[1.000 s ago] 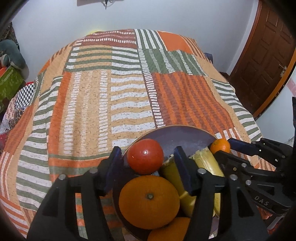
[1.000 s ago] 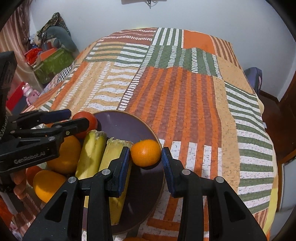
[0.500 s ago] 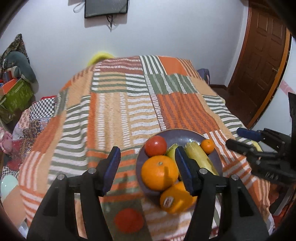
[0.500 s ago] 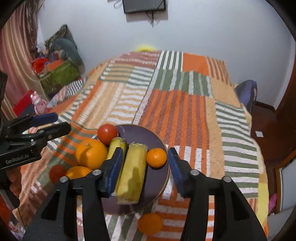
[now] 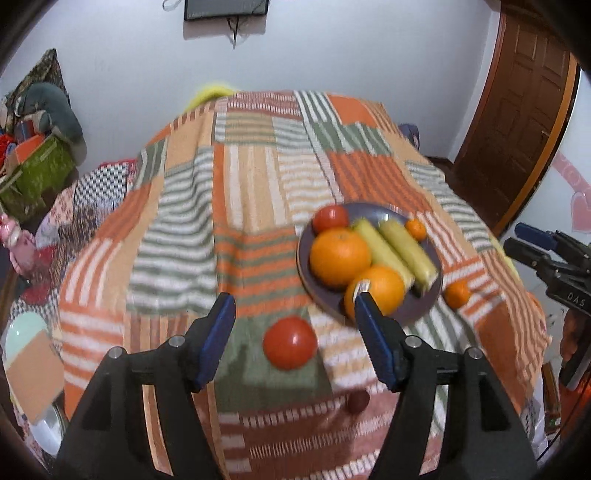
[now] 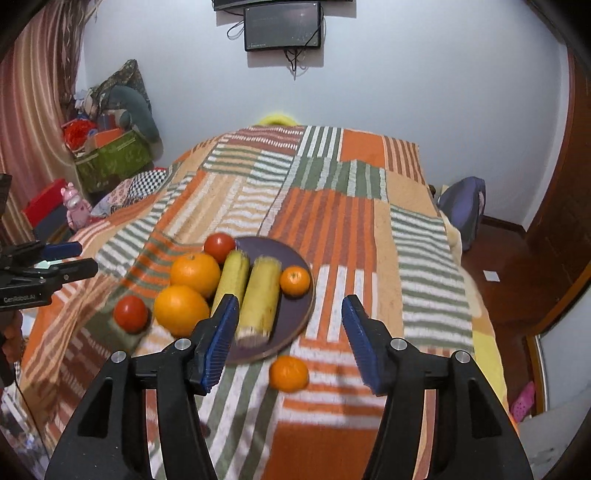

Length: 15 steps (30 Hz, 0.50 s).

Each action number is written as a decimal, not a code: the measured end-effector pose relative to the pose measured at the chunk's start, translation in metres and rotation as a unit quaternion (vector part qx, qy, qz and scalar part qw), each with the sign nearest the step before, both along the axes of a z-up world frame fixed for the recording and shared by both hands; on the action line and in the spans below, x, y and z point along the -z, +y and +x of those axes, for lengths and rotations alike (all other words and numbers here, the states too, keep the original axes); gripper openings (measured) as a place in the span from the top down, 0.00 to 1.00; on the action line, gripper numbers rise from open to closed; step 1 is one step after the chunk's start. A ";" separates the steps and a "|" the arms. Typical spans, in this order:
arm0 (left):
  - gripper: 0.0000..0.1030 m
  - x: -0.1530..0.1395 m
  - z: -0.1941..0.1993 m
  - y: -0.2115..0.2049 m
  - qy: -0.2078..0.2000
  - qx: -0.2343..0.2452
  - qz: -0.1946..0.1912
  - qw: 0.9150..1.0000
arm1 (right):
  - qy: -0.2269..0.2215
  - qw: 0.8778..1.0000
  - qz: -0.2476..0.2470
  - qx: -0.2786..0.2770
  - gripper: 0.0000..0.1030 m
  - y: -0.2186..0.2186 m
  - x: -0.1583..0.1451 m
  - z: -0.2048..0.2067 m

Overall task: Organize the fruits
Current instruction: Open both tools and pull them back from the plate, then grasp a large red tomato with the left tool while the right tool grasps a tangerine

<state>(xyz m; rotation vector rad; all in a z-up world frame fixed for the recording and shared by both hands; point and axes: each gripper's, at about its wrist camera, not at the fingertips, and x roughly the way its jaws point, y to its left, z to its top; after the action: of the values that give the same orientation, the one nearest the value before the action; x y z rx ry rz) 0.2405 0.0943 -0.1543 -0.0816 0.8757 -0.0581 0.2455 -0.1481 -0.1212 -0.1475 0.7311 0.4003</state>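
Note:
A dark purple plate (image 6: 295, 321) (image 5: 417, 310) on the striped bed cover holds two large oranges (image 6: 195, 274), two yellow corn cobs (image 6: 260, 295), a tomato (image 6: 219, 246) and a small mandarin (image 6: 294, 280). A loose tomato (image 5: 290, 342) (image 6: 130, 314) lies left of the plate. A loose mandarin (image 6: 288, 373) (image 5: 457, 293) lies by its near right edge. My left gripper (image 5: 295, 339) is open and empty, above the loose tomato. My right gripper (image 6: 288, 343) is open and empty, above the loose mandarin.
The striped patchwork cover (image 6: 332, 214) spreads over the whole bed. Boxes and soft toys (image 6: 110, 147) pile up at the far left. A wooden door (image 5: 517, 110) stands at the right. A screen (image 6: 282, 26) hangs on the wall. A small dark round thing (image 5: 357, 401) lies near the bed's front.
Both grippers have pulled back and risen away from the plate. The loose tomato and loose mandarin beside the plate have come into view.

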 end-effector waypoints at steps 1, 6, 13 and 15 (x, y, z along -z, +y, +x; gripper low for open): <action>0.35 0.005 -0.002 -0.001 0.005 0.001 0.002 1.000 | 0.002 1.000 -0.003 0.001 0.47 -0.001 0.003 -0.002; 0.35 0.033 -0.006 -0.003 0.036 0.003 -0.002 0.999 | 0.034 0.999 -0.010 0.002 0.47 -0.006 0.027 -0.008; 0.35 0.065 0.005 -0.008 0.065 0.004 -0.007 0.998 | 0.083 0.996 -0.029 0.005 0.47 -0.008 0.071 -0.006; 0.35 0.072 0.010 -0.009 0.070 0.003 -0.001 0.998 | 0.087 0.996 -0.025 0.005 0.47 -0.009 0.075 -0.005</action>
<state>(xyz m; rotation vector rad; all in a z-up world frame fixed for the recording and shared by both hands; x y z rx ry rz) 0.2505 0.0853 -0.2261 -0.0852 1.0154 -0.0592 0.2408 -0.1574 -0.1959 -0.1575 0.9143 0.3878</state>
